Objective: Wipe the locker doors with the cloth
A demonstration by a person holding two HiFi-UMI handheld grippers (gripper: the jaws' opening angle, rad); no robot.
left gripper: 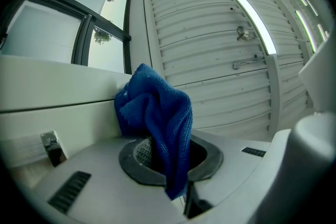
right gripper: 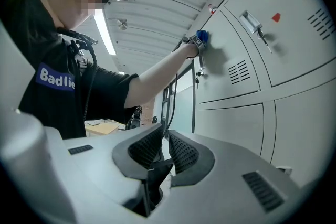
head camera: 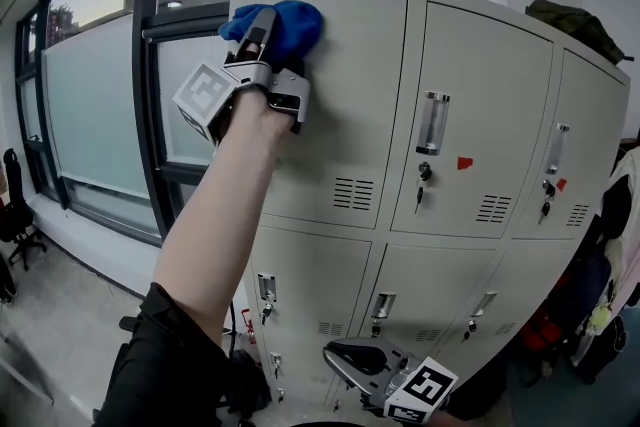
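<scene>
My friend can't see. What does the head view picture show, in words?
A left gripper holds a blue cloth against the top-left locker door, near its upper edge. The right gripper hangs low, empty, by the lower lockers.

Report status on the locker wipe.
Left tool shut on blue cloth, pressed to upper corner of top-left locker door. Right tool shut, empty, low by bottom lockers. Door handle just below the cloth.
</scene>
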